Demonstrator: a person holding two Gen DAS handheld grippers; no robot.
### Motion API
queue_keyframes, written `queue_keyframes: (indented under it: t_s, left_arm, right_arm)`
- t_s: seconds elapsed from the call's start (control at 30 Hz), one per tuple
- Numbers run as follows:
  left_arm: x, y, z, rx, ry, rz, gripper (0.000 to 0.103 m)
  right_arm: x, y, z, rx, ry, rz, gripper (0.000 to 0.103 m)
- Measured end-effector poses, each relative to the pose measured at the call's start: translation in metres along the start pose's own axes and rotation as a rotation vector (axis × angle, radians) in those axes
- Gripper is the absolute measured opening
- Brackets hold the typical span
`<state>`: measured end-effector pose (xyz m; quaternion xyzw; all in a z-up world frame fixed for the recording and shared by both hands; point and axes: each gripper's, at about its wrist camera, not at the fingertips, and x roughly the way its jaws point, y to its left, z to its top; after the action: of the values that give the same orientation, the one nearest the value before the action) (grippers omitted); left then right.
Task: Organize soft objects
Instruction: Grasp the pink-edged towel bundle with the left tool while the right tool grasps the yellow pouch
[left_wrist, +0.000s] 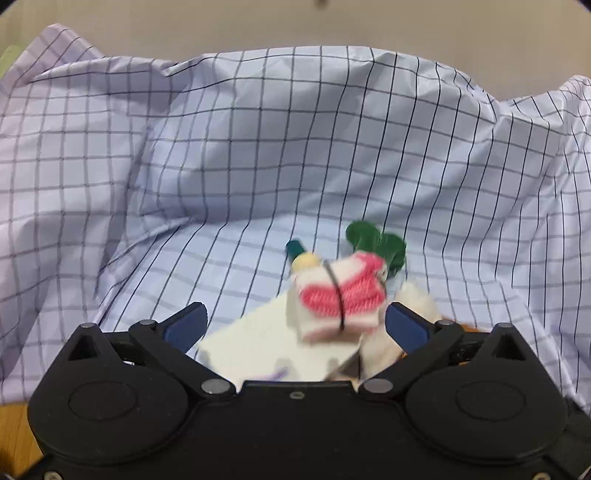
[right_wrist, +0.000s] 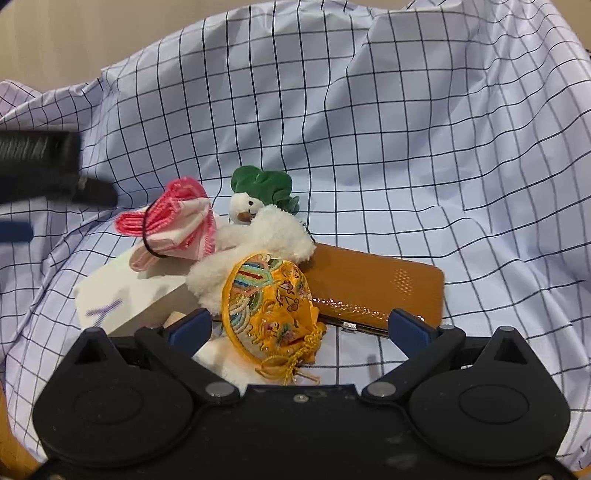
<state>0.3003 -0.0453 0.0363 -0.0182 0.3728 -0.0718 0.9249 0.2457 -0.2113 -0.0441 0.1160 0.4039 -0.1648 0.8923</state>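
My right hand-held gripper (right_wrist: 297, 326) stands wide open, its pads touching nothing. Between the two blue fingers, low in the frame's middle, lies the yellow pouch (right_wrist: 271, 314), its drawstring end toward me and its rounded body running up and away, tilted a little left. It is the nearest soft thing to this hand, so I judge a short reach forward and down would bring the fingers either side of it. Behind the pouch, touching it, the white plush (right_wrist: 258, 240) leans on the brown case (right_wrist: 376, 290), which stretches off to the right with its long side across the frame. Left of the plush a white box (right_wrist: 136, 291) carries the pink-and-white bundle (right_wrist: 177, 225), tied with a black band. A green frill (right_wrist: 264, 182) shows behind the plush's head. All of it rests on the checked cloth (right_wrist: 406, 129).

My left hand-held gripper (left_wrist: 295, 325) is released too, fingers spread as far as they go, nothing pressed between them. In its own view the bundle (left_wrist: 340, 295) sits just ahead, right of centre, on the box (left_wrist: 258, 343), blurred. From the right camera that gripper (right_wrist: 14, 230) shows at the left edge, apart from the bundle. I would take the left as nearer the bundle, the right nearer the pouch.
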Motion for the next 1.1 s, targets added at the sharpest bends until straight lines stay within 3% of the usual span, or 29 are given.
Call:
queue_keyframes:
  t_s: [0.27,0.6,0.7,0.77,0.8,0.87,0.97,1.1]
  left_arm:
    - [0.034,-0.019,0.014,0.018,0.002,-0.005,0.099]
    - [0.080,-0.035,0.011,0.025,0.074,0.009,0.099]
    - [0.088,-0.032,0.011,0.004,0.086,-0.018,0.099]
    - [0.090,-0.031,0.011,-0.010,0.088,-0.044,0.094]
    - [0.091,-0.030,0.011,-0.014,0.093,-0.052,0.083]
    - [0.091,-0.028,0.011,-0.016,0.100,-0.071,0.072]
    - [0.088,-0.024,0.011,-0.020,0.092,-0.090,0.070]
    - [0.077,-0.018,0.012,-0.045,0.071,-0.117,0.069]
  right_arm:
    - [0.021,0.005,-0.004,-0.021,-0.004,0.004,0.102]
    - [0.031,0.008,-0.010,-0.042,-0.005,-0.010,0.102]
    - [0.031,0.009,-0.011,-0.054,-0.017,-0.019,0.101]
    - [0.030,0.009,-0.011,-0.056,-0.022,-0.016,0.095]
    - [0.030,0.009,-0.011,-0.054,-0.023,-0.012,0.094]
    - [0.029,0.009,-0.011,-0.050,-0.030,0.005,0.077]
    - [0.025,0.012,-0.010,-0.060,-0.035,0.033,0.054]
    - [0.021,0.014,-0.009,-0.063,-0.047,0.016,0.053]
